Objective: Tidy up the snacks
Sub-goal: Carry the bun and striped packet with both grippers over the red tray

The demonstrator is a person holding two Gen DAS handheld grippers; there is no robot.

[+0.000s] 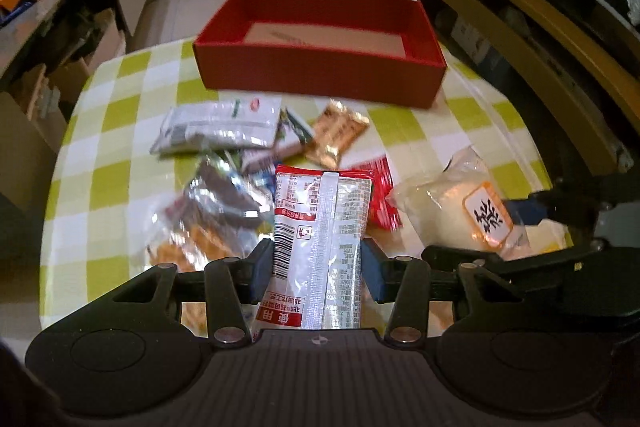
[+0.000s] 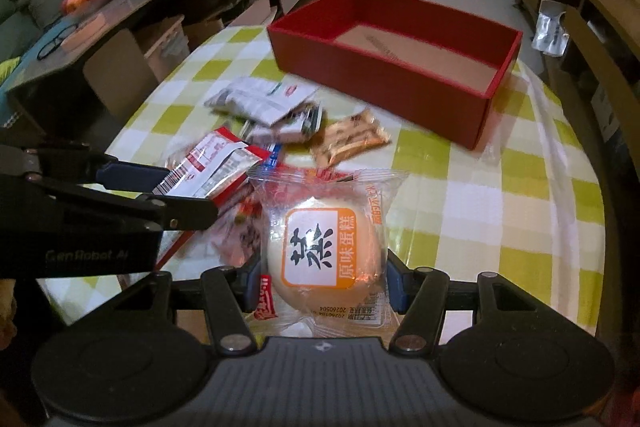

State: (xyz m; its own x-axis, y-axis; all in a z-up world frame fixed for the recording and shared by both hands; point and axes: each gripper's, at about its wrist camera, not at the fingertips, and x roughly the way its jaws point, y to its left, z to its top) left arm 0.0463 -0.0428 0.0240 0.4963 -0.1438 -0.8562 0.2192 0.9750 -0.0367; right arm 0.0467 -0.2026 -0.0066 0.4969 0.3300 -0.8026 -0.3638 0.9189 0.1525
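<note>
Red-and-white foil snack packet (image 1: 320, 239), printed side and barcode up, clamped between the blue pads of the left gripper (image 1: 316, 275), lifted off the counter and hanging over the pile of snacks. Jaws drawn in tight against the packet's two long edges. In the right wrist view the same packet (image 2: 212, 167) seen from the side, tilted, beside the left gripper's black linkage (image 2: 120, 199).

Round pale cake in a clear plastic wrapper with an orange-and-white label (image 2: 320, 251) pinched between the pads of the right gripper (image 2: 320, 287), jaws part closed on the wrapper's sides. Same cake (image 1: 468, 207) visible in the left wrist view, toward the counter's right edge, with the right gripper's blue pad (image 1: 524, 211) against it.

Beneath and beyond both held items, loose snacks scattered around the middle of the counter: silvery-white flat pouch (image 1: 220, 127) farthest left, orange-gold crinkled sachet (image 1: 336, 135) to its right, red flat packet (image 1: 380, 195) partly under the held foil packet, clear bag of brown and orange pieces (image 1: 204, 223) nearest the left gripper, blurred.

Beyond the pile, open red rectangular cardboard box (image 1: 320, 75) with a brown bottom, standing at the far edge of the counter, nothing inside but a faint print on the floor of it.

Counter covered in a yellow-green and white checked cloth (image 1: 108, 147), rounded at the far left corner.
</note>
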